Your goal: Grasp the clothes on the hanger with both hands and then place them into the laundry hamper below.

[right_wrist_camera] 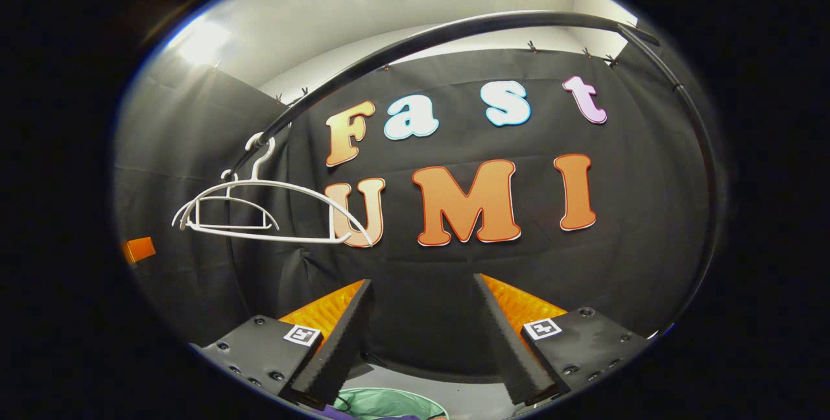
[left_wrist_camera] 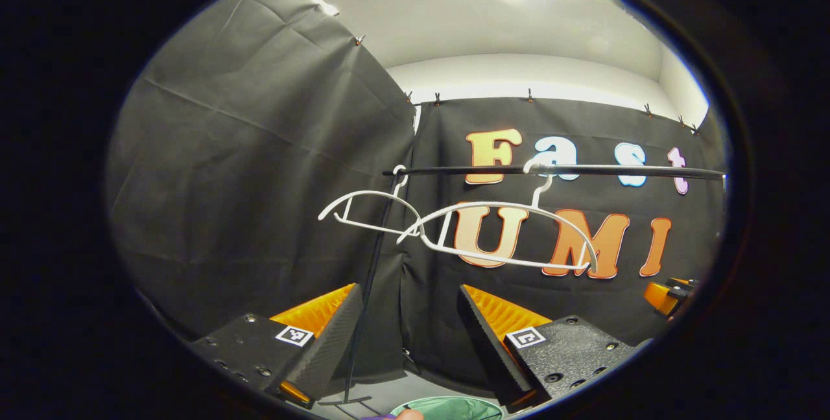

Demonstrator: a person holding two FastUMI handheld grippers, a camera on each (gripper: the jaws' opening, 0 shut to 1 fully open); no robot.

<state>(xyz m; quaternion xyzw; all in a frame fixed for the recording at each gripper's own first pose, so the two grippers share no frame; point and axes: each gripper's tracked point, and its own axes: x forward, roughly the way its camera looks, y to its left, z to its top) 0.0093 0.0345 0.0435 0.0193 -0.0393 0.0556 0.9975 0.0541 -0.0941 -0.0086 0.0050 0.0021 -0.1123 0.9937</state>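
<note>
Two bare white hangers [left_wrist_camera: 499, 232] [right_wrist_camera: 259, 212] hang on a black rail [left_wrist_camera: 583, 171] [right_wrist_camera: 415, 37]; no garment is on them. Low down, the green laundry hamper [left_wrist_camera: 454, 407] [right_wrist_camera: 382, 400] shows its rim, with a bit of purple cloth [right_wrist_camera: 382, 416] at its near edge. My left gripper [left_wrist_camera: 408, 293] is open below the hangers with nothing between its fingers. My right gripper [right_wrist_camera: 423, 282] is also open and empty, facing the back wall to the right of the hangers. It also appears at the right edge of the left gripper view [left_wrist_camera: 668, 295].
A thin black stand pole [left_wrist_camera: 366, 316] runs from the rail's left end down to a base on the grey floor beside the hamper. Black cloth walls close in the back and left. The rail's right end bends down along the right side [right_wrist_camera: 703, 167].
</note>
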